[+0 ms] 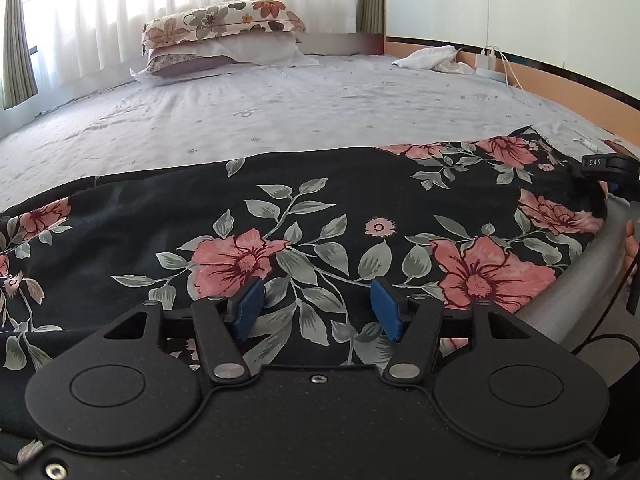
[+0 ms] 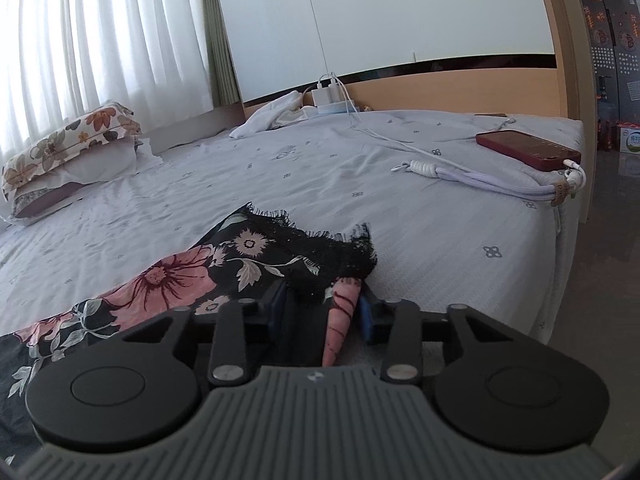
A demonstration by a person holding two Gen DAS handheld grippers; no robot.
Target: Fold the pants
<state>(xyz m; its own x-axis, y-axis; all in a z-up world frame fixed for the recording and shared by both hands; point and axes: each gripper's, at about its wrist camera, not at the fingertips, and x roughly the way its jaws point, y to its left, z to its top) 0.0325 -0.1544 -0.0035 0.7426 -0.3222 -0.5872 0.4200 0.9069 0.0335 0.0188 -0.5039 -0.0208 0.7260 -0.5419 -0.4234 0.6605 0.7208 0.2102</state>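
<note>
While the pants (image 1: pixel 304 216) lay spread across the near part of the bed (image 1: pixel 280 108), I saw a black fabric printed with pink flowers and grey-green leaves, its lace-trimmed end (image 2: pixel 320 248) lying toward the right. My left hand-held gripper (image 1: pixel 318 304) hovered low over the middle of the fabric, its blue pads (image 1: pixel 249 306) standing apart with only the flat cloth beneath them; nothing was clamped. My right hand-held gripper (image 2: pixel 324 312) sat at the lace-trimmed end, where a bunched fold of black lace and pink print rose between its blue pads (image 2: pixel 365 316). The fold filled the gap, and the pads pressed on it from both sides. In the left wrist view, the right tool's black body (image 1: pixel 608 168) and grey handle showed at the far right edge, with fingertips (image 1: pixel 631 240) of the person on it.

Beyond the pants, the pale patterned sheet stretched to stacked floral pillows (image 1: pixel 220 36) before white curtains (image 1: pixel 160 4). A crumpled white cloth (image 2: pixel 272 116) and white chargers (image 2: pixel 328 94) lay near the wooden headboard (image 2: pixel 440 88). A dark red phone (image 2: pixel 528 148) rested near the bed's far corner, with a coiled white cable (image 2: pixel 492 178) beside it.
</note>
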